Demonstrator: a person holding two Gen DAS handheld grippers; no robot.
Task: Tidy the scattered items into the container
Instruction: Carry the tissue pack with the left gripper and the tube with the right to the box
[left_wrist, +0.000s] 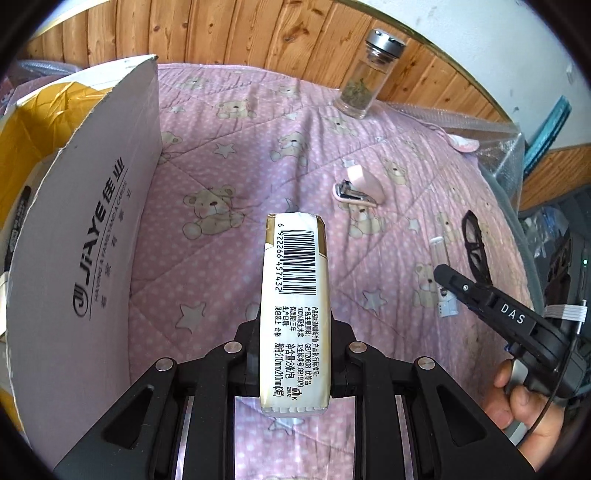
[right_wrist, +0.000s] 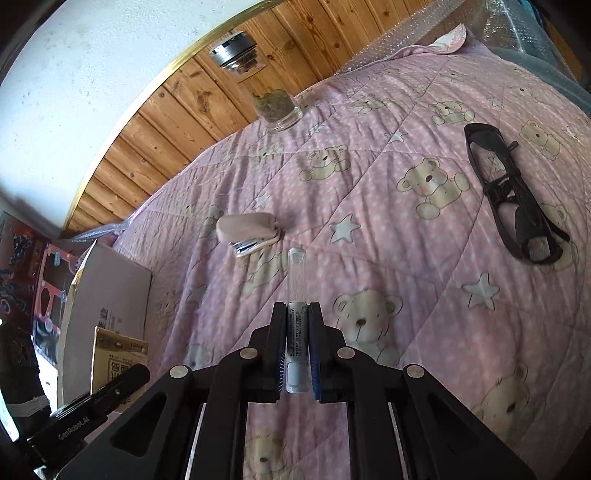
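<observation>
left tongs clamp tissue pack; right tongs clamp tube.

Left claw clamped on tissue pack, barcode up, above the pink bear quilt. Cardboard box at left. Stapler, glass jar, black glasses beyond.
</observation>
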